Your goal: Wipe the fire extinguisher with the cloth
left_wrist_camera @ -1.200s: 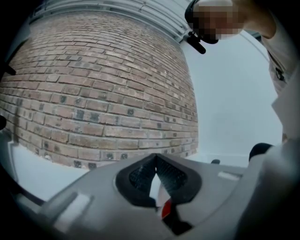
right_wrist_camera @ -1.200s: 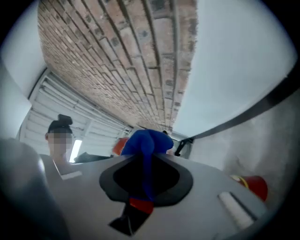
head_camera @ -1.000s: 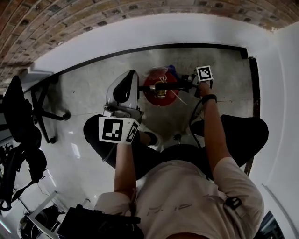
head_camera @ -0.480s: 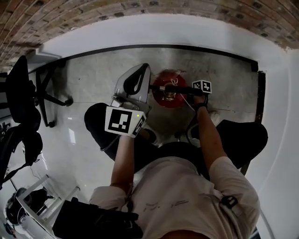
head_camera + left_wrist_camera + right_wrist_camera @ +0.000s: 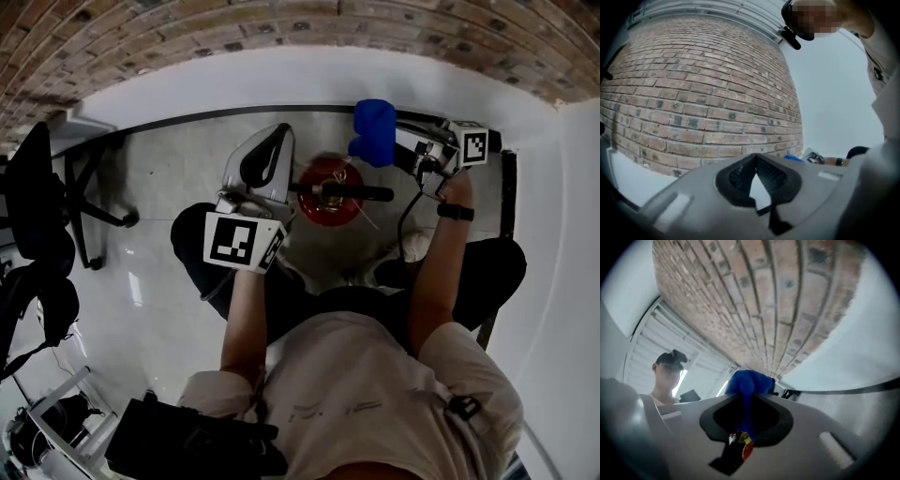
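Right tool [image 5: 401, 148]: jaws clamped on the blue cloth [image 5: 373, 131], which bunches out beyond the tips.
Left tool [image 5: 270, 142]: jaws closed with nothing between them, aimed toward the brick wall [image 5: 693, 93].
Fire extinguisher [image 5: 326, 204]: red, upright on the floor [image 5: 187, 178], just beside the left tool and below the right tool.
Cloth position: above the extinguisher, apart from it.
Step in hand: the cloth is held off the cylinder, so no wiping contact is being made.
Next move: probably lower the right tool until the cloth meets the extinguisher's top or side, then stroke along it.
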A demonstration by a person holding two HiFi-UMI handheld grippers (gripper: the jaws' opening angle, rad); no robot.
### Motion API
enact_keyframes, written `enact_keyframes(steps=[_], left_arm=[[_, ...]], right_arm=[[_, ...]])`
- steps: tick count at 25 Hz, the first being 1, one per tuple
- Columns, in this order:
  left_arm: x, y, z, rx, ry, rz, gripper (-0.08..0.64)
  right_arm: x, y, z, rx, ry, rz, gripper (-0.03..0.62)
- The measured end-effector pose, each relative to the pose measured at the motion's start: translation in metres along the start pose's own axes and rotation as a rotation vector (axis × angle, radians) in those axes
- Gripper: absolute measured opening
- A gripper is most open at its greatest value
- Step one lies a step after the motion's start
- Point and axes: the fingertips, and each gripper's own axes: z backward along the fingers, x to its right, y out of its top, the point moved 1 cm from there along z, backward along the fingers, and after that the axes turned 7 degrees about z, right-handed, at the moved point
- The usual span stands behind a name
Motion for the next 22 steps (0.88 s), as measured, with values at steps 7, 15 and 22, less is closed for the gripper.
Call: enact_keyframes(steps=[7,15,22], left_arm=[[-0.005,-0.005,0.003,-0.012,0.012,-0.002,0.000],[-0.008,-0.009,0.008,-0.019,0.023,0.007,0.000],[-0.014,-0.010,0.013,-0.022,0.037,0.009,0.000]], right_arm=[[0.005,-0.061,-0.038,-0.291,0.010,-0.038,0.057],[0.191,-0.192,0.027,-0.432,-0.517,-0.346,0.057],[0.302,-0.280,0.085,-0.379,-0.974,-0.292,0.057]])
